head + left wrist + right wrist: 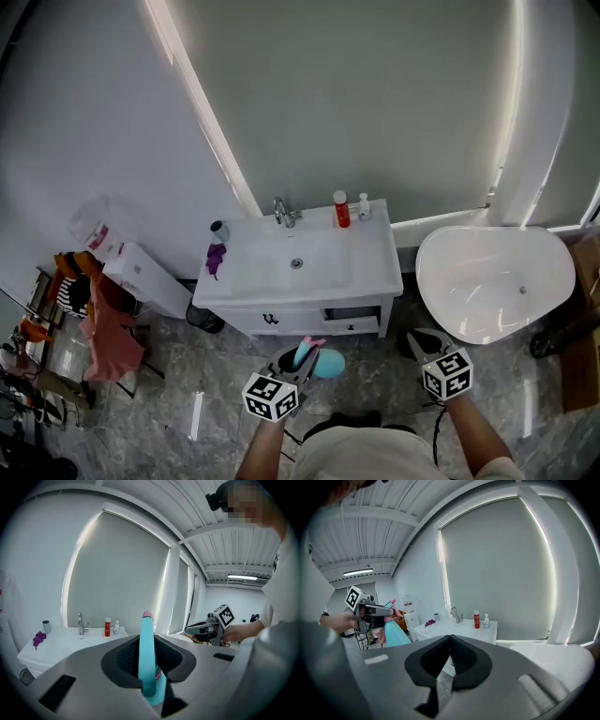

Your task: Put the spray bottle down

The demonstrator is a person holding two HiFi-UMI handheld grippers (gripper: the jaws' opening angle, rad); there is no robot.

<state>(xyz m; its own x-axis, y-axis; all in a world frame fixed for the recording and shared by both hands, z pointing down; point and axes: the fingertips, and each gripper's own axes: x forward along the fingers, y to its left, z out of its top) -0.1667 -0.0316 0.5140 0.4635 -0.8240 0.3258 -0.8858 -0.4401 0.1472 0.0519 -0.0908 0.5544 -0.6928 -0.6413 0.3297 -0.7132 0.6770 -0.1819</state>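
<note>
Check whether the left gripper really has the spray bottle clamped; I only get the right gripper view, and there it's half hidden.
Observer: Yes. The left gripper view shows the left gripper with its jaws shut on the teal spray bottle, pads pressing both its sides.
Operator: And where's my right gripper relative to the vanity?
Observer: The head view shows the right gripper short of it, over the floor, near the gap between the vanity and the bathtub.
</note>
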